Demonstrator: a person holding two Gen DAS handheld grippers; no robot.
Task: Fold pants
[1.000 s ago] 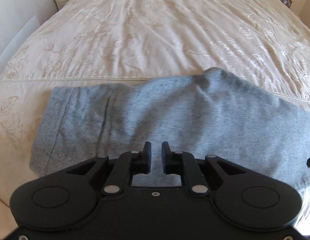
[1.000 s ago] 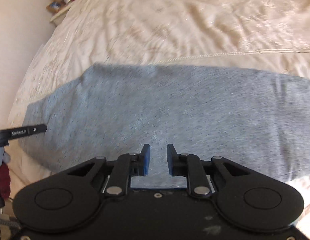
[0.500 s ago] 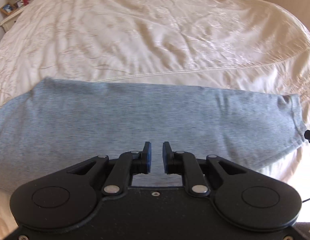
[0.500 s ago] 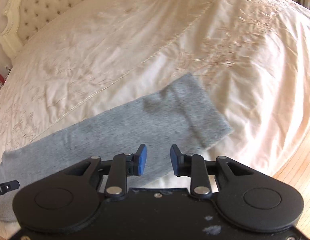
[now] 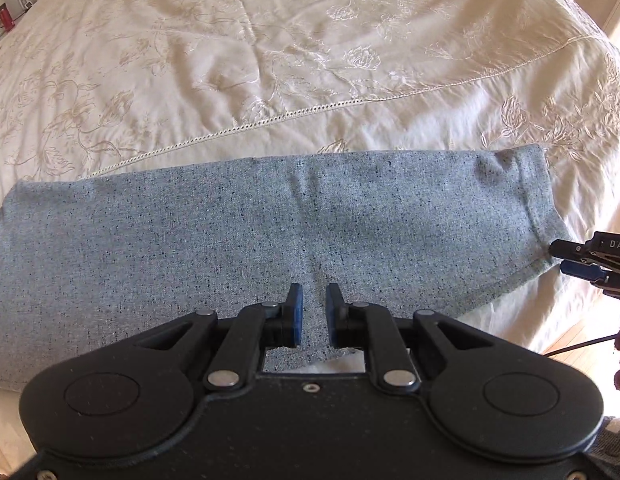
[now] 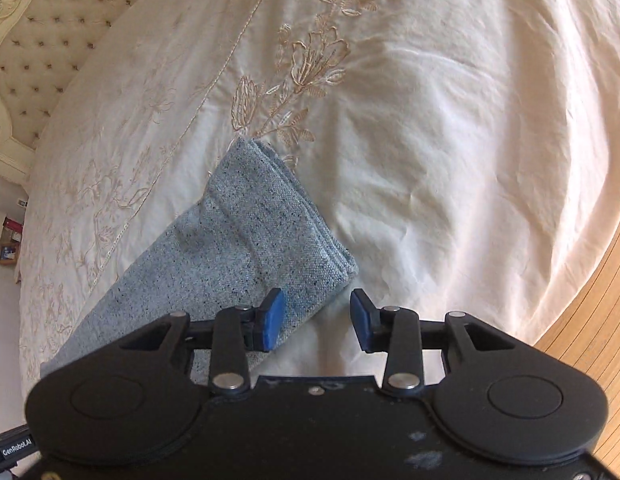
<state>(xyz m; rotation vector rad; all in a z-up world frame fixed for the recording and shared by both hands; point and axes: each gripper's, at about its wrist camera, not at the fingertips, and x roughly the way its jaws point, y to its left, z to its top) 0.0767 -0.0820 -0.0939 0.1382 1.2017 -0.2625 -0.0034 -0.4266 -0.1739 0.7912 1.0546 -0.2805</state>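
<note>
The waist end of the pants (image 5: 269, 220) was cut off at the frame edge, so you couldn't see their full length. One pair of grey pants lay folded lengthwise on the bedspread (image 5: 269, 60), near its edge. Your left gripper (image 5: 312, 312) hovered over the pants' middle, jaws slightly apart, holding nothing. Your right gripper (image 6: 316, 320) sat at the pants' hem corner (image 6: 334, 276), jaws wide apart, empty; contact with the hem was unclear. Two grippers total.
</note>
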